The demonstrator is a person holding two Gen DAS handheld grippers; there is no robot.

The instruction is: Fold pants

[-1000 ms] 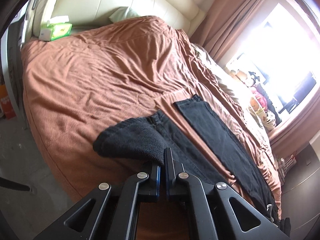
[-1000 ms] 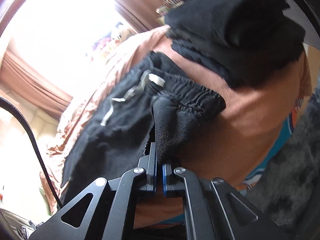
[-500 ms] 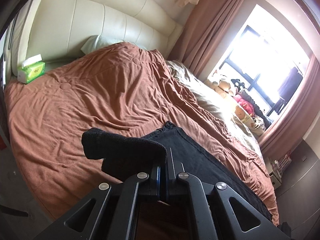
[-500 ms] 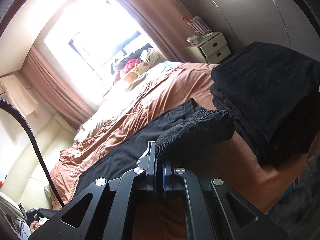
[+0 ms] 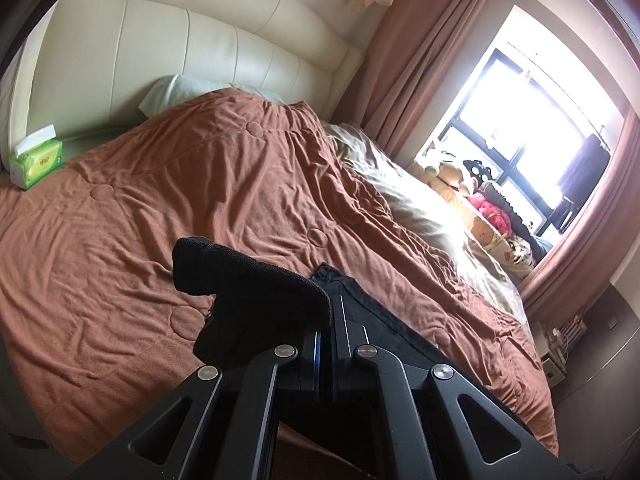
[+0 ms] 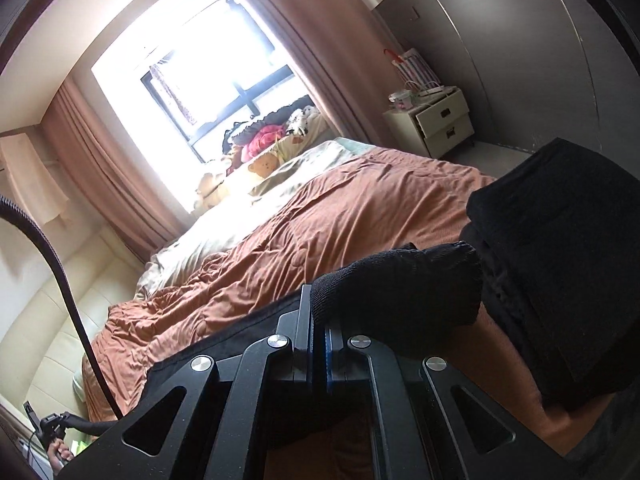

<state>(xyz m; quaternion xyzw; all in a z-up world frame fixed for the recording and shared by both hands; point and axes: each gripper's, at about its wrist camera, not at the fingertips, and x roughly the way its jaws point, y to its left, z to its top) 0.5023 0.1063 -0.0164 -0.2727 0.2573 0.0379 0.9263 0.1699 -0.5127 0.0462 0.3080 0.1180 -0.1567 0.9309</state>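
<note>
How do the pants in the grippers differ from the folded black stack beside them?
The pants hang from the shut right gripper and left gripper, partly lifted; the folded black stack rests flat on the brown bedspread. The pants trail long and unfolded; the stack is compact and layered. Both are black fabric.

The left wrist camera is looking along its gripper [image 5: 325, 328], close above the bed [image 5: 200, 200], facing the headboard [image 5: 180, 52]. The right wrist camera is facing across the bed [image 6: 340, 216] toward the window [image 6: 192, 60]. Both are sharing bed and window [image 5: 532, 128].
</note>
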